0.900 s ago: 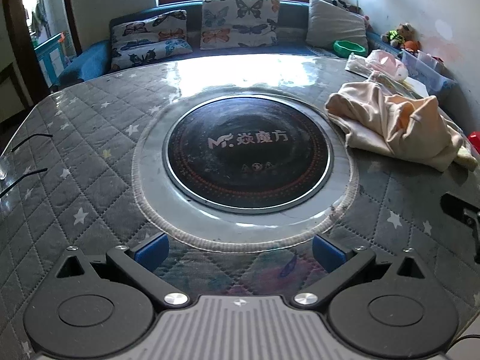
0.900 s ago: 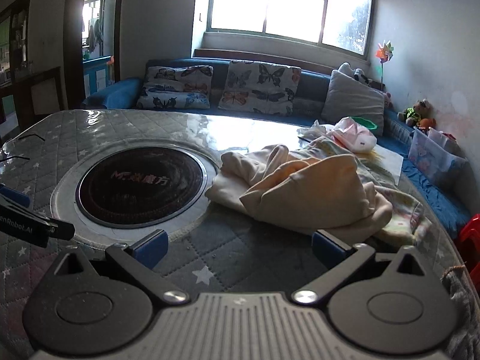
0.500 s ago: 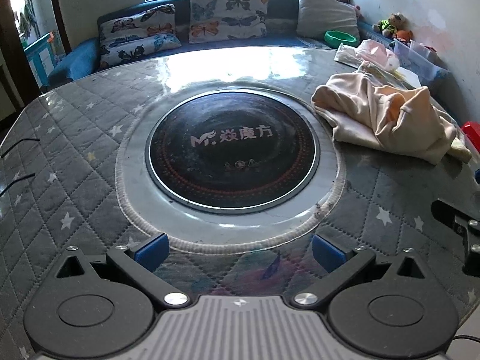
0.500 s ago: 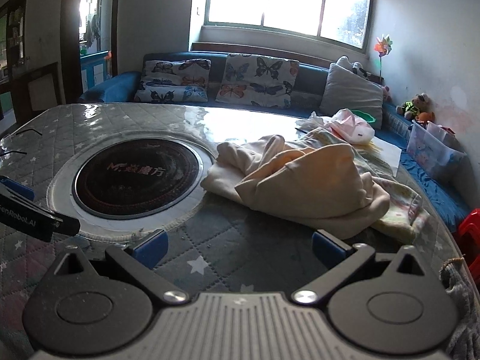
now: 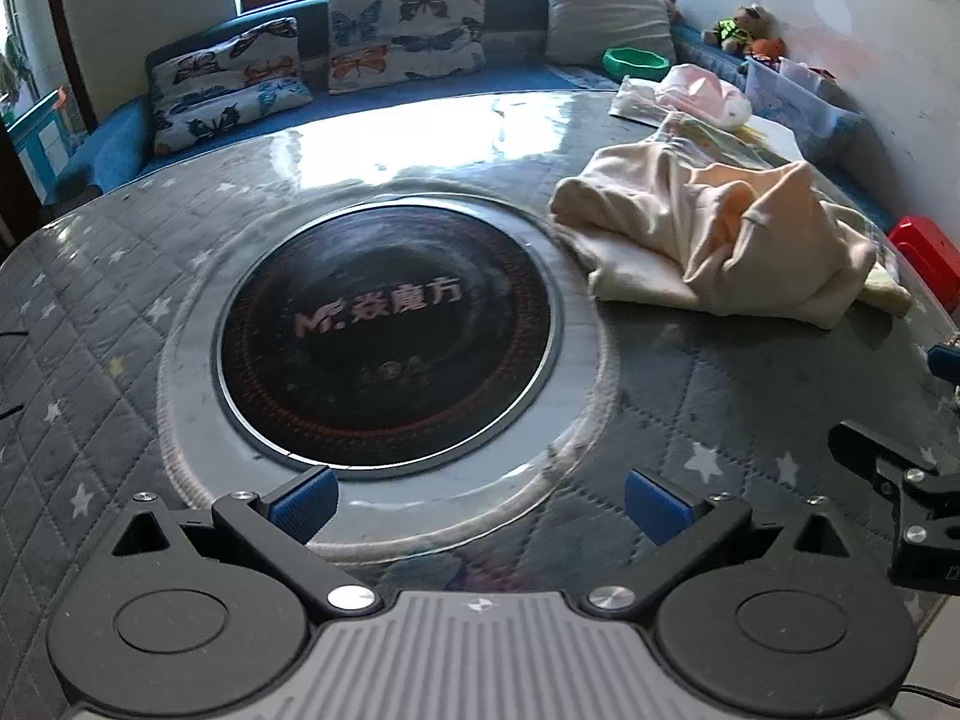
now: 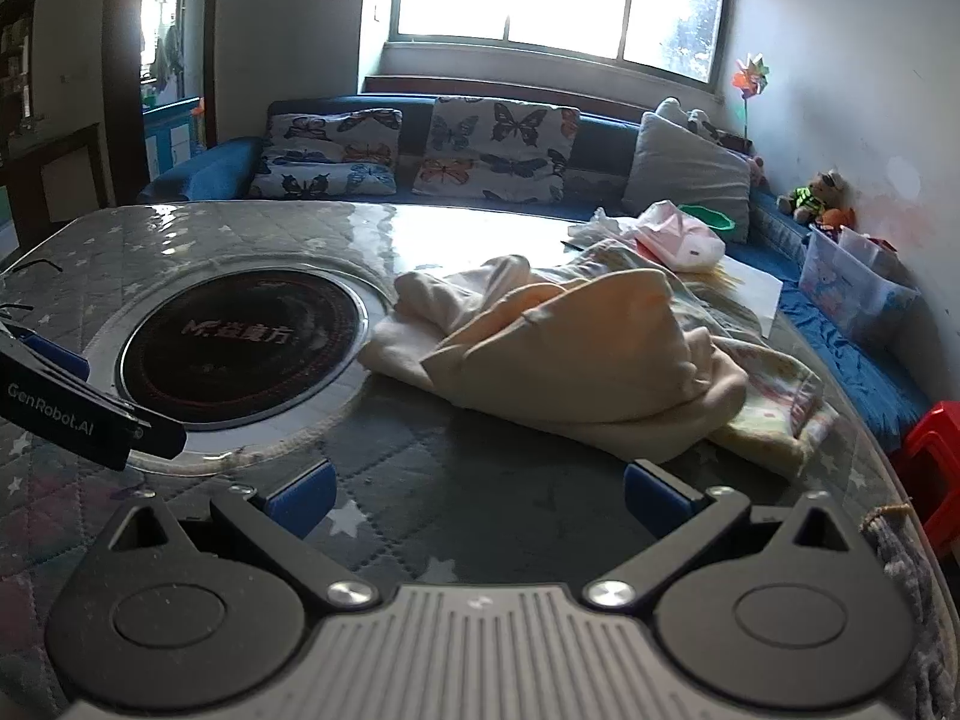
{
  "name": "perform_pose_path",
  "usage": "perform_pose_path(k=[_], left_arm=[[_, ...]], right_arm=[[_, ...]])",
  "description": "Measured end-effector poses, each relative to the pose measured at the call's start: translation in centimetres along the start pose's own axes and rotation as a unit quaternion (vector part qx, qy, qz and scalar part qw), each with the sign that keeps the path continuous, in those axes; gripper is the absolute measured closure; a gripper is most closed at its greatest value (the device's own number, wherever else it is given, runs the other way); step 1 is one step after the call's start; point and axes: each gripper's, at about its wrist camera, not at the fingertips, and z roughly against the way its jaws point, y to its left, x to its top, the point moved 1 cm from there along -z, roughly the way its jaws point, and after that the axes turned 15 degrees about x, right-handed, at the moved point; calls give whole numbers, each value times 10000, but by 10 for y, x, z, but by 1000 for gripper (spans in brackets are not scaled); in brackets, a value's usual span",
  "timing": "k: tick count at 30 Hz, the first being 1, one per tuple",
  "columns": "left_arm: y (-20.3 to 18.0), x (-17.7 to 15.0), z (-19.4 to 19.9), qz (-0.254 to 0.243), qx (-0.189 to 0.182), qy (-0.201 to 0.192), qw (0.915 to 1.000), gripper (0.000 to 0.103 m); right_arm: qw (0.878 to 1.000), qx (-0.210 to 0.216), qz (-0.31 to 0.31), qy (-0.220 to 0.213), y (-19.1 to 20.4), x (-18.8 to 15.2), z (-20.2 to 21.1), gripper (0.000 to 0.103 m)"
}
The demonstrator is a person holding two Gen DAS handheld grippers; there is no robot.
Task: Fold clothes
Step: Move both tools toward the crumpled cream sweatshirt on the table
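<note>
A crumpled cream garment (image 5: 708, 240) lies in a heap on the right side of the quilted grey table (image 5: 90, 324). It also shows in the right wrist view (image 6: 570, 354), just beyond the fingers. My left gripper (image 5: 477, 507) is open and empty, above the table's front edge near the round black hob (image 5: 390, 336). My right gripper (image 6: 477, 492) is open and empty, a short way in front of the garment. A patterned pale cloth (image 6: 774, 396) lies under the garment's right side.
A pink and white item (image 6: 678, 234) and papers sit at the table's far right. A blue sofa with butterfly cushions (image 6: 492, 144) runs behind the table. A red stool (image 6: 930, 450) stands to the right. The left gripper's body (image 6: 72, 414) shows at the right view's left edge.
Both grippers have moved forward and to the right, towards the garment, which now looks larger and nearer in both views. Both stay open. The garment has not moved.
</note>
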Motion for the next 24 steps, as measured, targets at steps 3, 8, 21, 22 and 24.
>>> perform_pose_path(k=[3,8,21,22,24], left_arm=[[-6,3,0,-32,42,-67,10000,0],[-14,8,0,-68,43,-96,9999,0],[-38,13,-1,-283,30,-113,9995,0],[-40,12,-1,-300,28,-120,9995,0],[-45,12,-1,-346,5,-140,9993,0]], right_arm=[[10000,-9,-41,10,-4,-1,0,0],[10000,-22,-93,22,-9,-1,1,0],[9987,-16,-430,276,-16,-12,-11,0],[9985,-28,-459,302,-16,-14,-12,0],[9980,-49,-516,355,-17,-17,-14,0]])
